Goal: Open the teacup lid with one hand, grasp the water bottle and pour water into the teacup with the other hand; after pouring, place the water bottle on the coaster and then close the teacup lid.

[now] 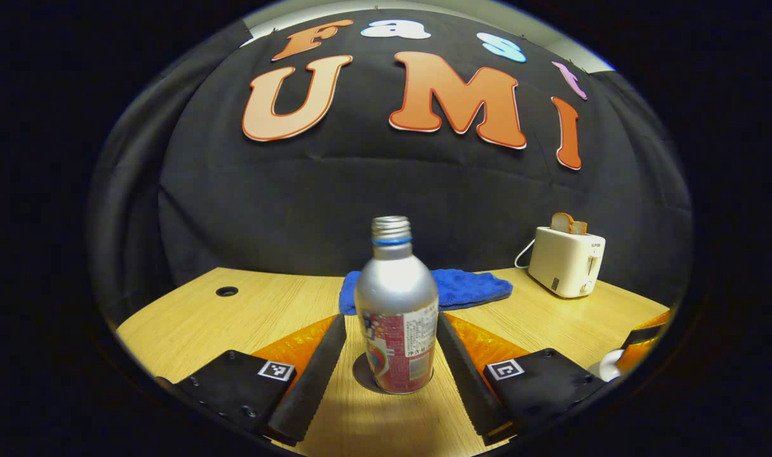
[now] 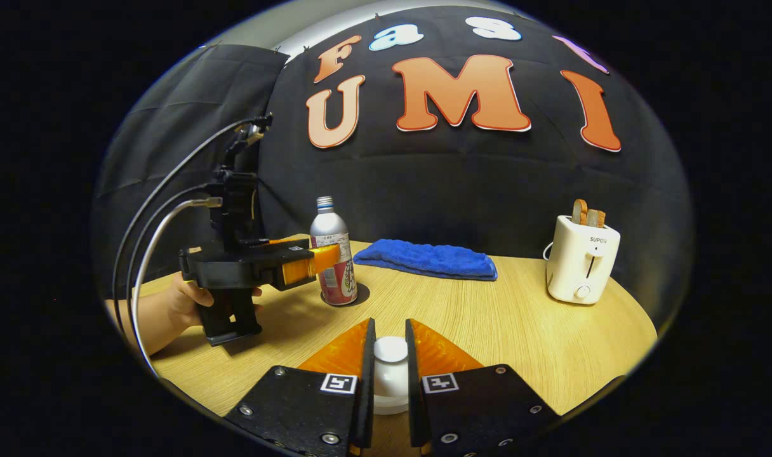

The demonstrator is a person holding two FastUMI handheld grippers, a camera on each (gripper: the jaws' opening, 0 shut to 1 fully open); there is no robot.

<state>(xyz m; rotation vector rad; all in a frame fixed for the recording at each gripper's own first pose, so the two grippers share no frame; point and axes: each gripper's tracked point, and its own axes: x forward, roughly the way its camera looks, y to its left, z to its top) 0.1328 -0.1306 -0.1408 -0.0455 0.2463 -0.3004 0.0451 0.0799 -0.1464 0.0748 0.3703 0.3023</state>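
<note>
A silver water bottle (image 1: 395, 304) with a red label and no cap stands upright on a dark round coaster (image 1: 360, 374). My left gripper (image 1: 391, 320) is open, one finger on each side of the bottle at label height, with small gaps. From the right gripper view, the left gripper (image 2: 326, 259) is held by a hand (image 2: 176, 304) beside the bottle (image 2: 331, 254), which stands on the coaster (image 2: 362, 295). My right gripper (image 2: 390, 330) is shut on the knob of the white teacup lid (image 2: 390, 350); the white teacup (image 2: 389, 397) below is mostly hidden by the fingers. The teacup (image 1: 605, 367) peeks in at the left gripper view's right edge.
A folded blue towel (image 2: 424, 259) lies at the back of the wooden table (image 2: 519, 330). A white toaster (image 2: 581, 266) with bread slices stands at the back right. A cable hole (image 1: 226, 291) sits far left. Cables (image 2: 151, 222) arc over the left gripper.
</note>
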